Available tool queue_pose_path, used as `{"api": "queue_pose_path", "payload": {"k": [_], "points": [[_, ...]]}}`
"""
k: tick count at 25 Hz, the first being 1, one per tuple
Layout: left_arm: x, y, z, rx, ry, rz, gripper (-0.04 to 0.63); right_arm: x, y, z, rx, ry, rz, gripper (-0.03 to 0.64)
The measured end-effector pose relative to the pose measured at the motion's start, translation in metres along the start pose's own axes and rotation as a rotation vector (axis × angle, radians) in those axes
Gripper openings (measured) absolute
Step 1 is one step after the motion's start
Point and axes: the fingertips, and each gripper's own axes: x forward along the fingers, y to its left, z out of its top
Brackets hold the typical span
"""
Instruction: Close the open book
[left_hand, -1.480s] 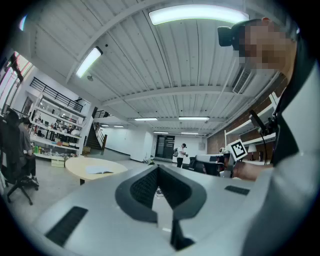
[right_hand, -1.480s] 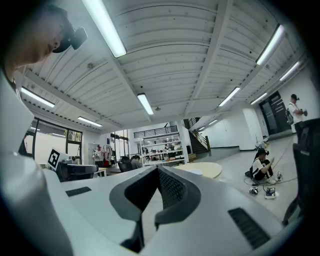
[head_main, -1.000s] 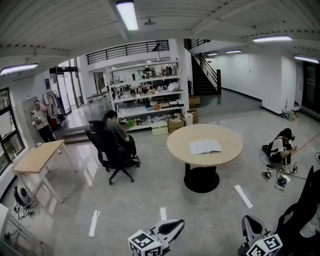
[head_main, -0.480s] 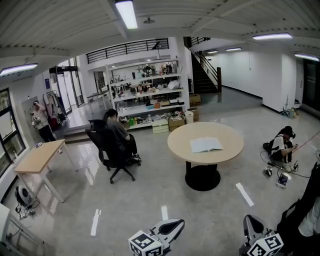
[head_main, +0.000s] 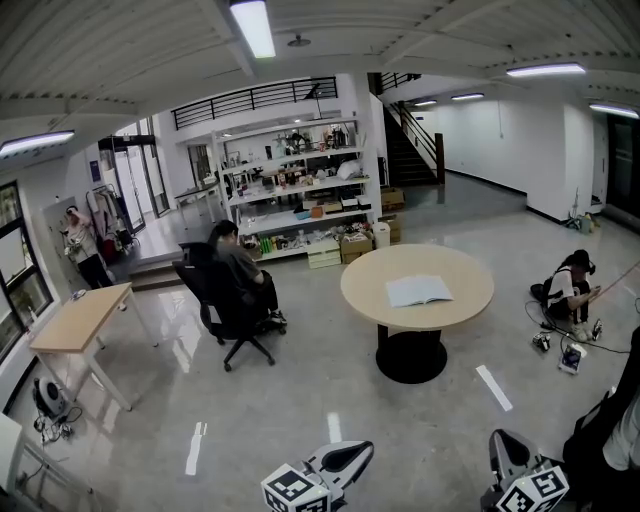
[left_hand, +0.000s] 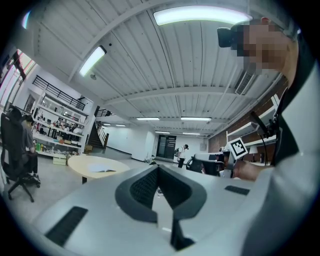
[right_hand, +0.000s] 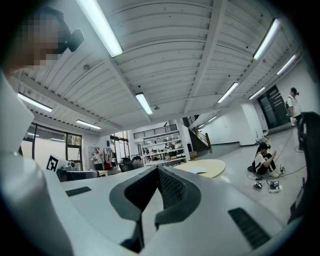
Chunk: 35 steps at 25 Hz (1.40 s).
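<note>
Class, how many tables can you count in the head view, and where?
2. A round table, bearing the open book, stands right of centre; a rectangular table stands at the left. Others may be hidden.

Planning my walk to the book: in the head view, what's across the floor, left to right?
rectangular desk → person in office chair → round table carrying the open book → person sitting on the floor

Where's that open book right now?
In the head view, the open white book lies flat on the round beige table, right of centre, with a black office chair to its left.
</note>
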Motion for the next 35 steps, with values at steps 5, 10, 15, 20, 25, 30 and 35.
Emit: {"api": "queue_pose_path", "payload": {"k": [5,10,15,20,25,30,35], "points": [[-0.004,0.028,0.000,-0.001,0.002,-0.011,-0.011,0.023,0.013,-0.001,-0.010,-0.004,-0.014,-0.002],[0.000,0.055,-0.001,-0.003,0.002,-0.031,-0.011,0.045,0.018,-0.008,-0.006,-0.001,-0.044,-0.002],[0.019,0.076,0.002,0.014,-0.013,-0.056,-0.011,0.067,0.010,-0.011,-0.003,0.011,-0.053,-0.002],[0.060,0.104,-0.007,0.016,0.003,-0.049,-0.011,0.105,-0.022,-0.019,0.003,0.017,-0.045,-0.002],[0.134,0.150,0.006,0.001,0.004,-0.017,-0.011,0.178,-0.079,-0.007,0.010,0.034,-0.015,-0.002],[0.210,0.190,0.035,-0.005,-0.025,0.021,-0.011,0.250,-0.141,0.021,0.034,0.034,0.003,-0.002],[0.267,0.224,0.053,0.014,-0.047,0.041,-0.011,0.307,-0.176,0.038,0.018,0.032,0.048,-0.002]]}}
